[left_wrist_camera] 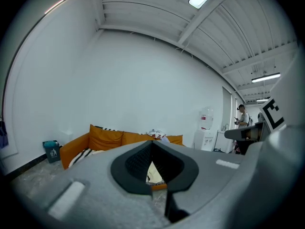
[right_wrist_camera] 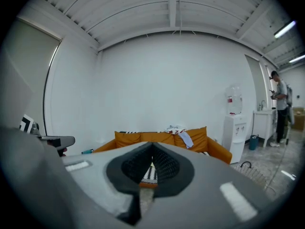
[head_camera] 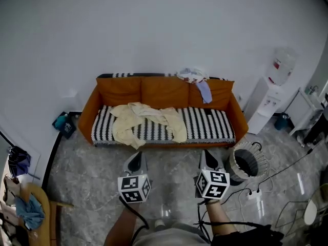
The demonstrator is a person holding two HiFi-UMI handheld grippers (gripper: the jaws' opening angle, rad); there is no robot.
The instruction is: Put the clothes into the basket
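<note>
A cream cloth (head_camera: 146, 122) lies spread over the striped seat of an orange sofa (head_camera: 115, 91). A white patterned garment (head_camera: 192, 76) sits on top of the backrest at the right, with a pale blue piece (head_camera: 204, 91) hanging down from it. The round wicker basket (head_camera: 248, 163) stands on the floor by the sofa's right front corner. My left gripper (head_camera: 136, 157) and right gripper (head_camera: 207, 154) hover side by side over the floor in front of the sofa, both pointing at it. In the gripper views the left gripper (left_wrist_camera: 152, 143) and the right gripper (right_wrist_camera: 152, 145) are shut and hold nothing.
A white water dispenser (head_camera: 270, 94) stands right of the sofa, and a blue bin (head_camera: 65, 123) to its left. Cables (head_camera: 246, 193) trail on the floor near the basket. A person (right_wrist_camera: 280, 106) stands at the far right. A chair with blue cloth (head_camera: 31, 211) is at the lower left.
</note>
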